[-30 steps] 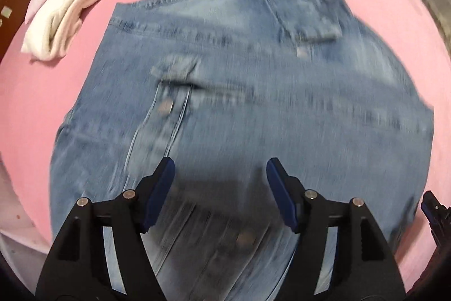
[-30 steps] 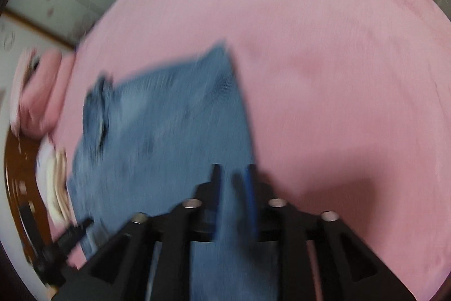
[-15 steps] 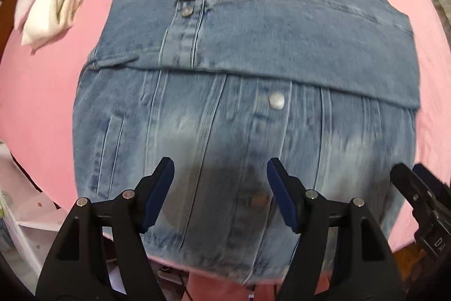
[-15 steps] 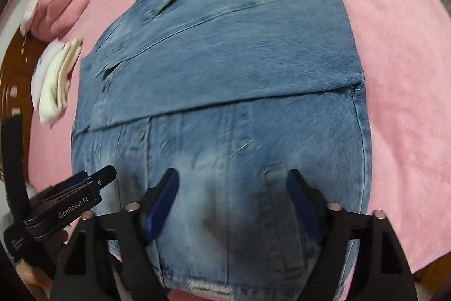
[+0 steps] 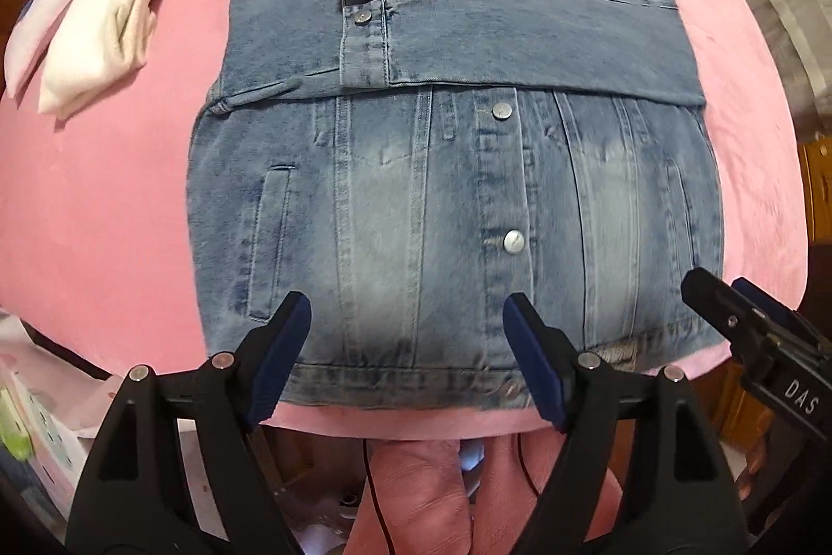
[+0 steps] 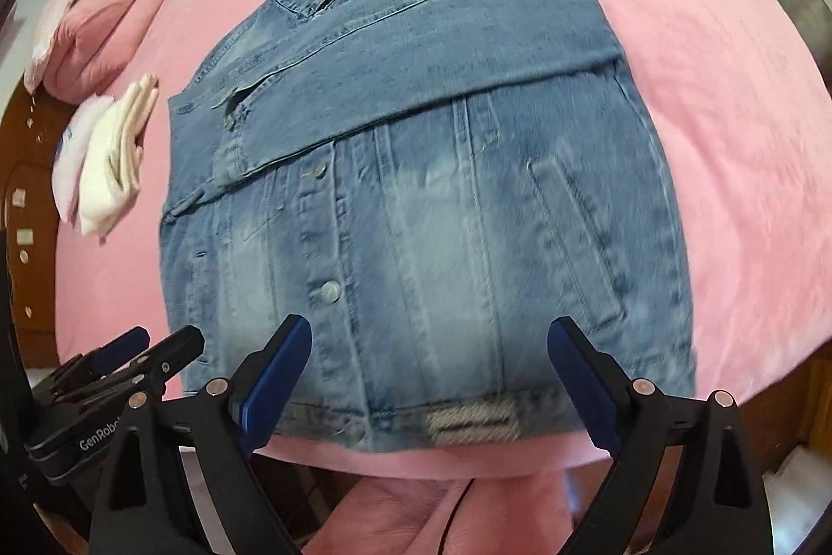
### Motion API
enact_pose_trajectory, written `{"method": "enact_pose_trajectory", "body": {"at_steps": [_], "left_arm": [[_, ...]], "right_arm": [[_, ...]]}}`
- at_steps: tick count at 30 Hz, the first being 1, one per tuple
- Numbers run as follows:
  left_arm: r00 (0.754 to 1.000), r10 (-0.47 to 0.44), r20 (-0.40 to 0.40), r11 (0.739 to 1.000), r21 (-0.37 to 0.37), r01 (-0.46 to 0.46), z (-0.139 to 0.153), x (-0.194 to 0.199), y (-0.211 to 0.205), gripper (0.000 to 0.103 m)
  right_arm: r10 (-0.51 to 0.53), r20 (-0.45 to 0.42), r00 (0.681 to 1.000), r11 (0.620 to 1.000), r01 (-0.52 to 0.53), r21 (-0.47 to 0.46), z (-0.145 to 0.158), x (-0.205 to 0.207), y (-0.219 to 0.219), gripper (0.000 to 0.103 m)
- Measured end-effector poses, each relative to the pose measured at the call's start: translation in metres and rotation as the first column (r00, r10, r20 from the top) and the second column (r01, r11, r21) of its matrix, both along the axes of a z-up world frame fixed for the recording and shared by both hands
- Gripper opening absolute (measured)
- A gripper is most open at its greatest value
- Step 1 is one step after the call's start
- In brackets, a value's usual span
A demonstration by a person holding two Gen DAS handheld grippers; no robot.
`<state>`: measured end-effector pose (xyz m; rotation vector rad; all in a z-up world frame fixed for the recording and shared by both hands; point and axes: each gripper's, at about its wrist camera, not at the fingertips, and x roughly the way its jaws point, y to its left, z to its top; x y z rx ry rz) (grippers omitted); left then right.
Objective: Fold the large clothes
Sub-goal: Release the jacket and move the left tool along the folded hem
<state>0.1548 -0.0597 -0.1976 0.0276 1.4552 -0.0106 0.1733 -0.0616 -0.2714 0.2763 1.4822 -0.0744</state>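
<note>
While sleeves folded, denim jacket [image 5: 457, 191] on bedspread [image 5: 104, 201].

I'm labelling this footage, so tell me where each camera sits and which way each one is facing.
Left wrist: on the left gripper, facing down at the denim jacket; jaws open, right gripper at right edge.
Right wrist: on the right gripper, facing down; jaws open, left gripper at left.
Both share the jacket, pink bed, folded white clothes.
</note>
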Motion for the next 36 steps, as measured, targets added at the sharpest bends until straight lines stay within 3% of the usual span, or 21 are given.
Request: {"method": "enact_pose_trajectory", "body": {"at_steps": [7,15,20,24,29,36], "left_arm": [[1.0,0.006,-0.002,0.999,-0.045,-0.006,-0.006,-0.024,0.026,0.075],[0.988,0.134,-0.071,0.983,-0.113,-0.142,-0.063,-0.062,0.094,0.075],[0.977,0.198,-0.082,0.963,-0.167,-0.209,-0.092,-0.088,0.149,0.075],[0.964,0.25,-0.091,0.941,-0.211,-0.264,-0.108,-0.107,0.188,0.075],[0.944,0.305,-0.128,0.883,-0.333,-0.33,-0.123,-0.124,0.225,0.075],[0.952,0.261,-0.158,0.858,-0.413,-0.304,-0.141,-0.116,0.242,0.075]], "right_arm": [[-0.035,0.04,0.999,0.999,0.034,0.039,0.0,-0.035,0.008,0.094],[0.019,0.057,0.998,1.0,-0.02,0.016,-0.035,-0.07,-0.005,0.094],[-0.092,0.075,0.993,0.995,0.088,0.049,-0.058,-0.098,-0.044,0.094],[-0.258,0.103,0.961,0.965,0.253,0.064,-0.065,-0.123,-0.088,0.094],[-0.356,0.133,0.925,0.934,0.356,0.022,-0.07,-0.139,-0.128,0.094],[-0.425,0.091,0.901,0.903,0.414,0.117,-0.104,-0.135,-0.171,0.089]]}}
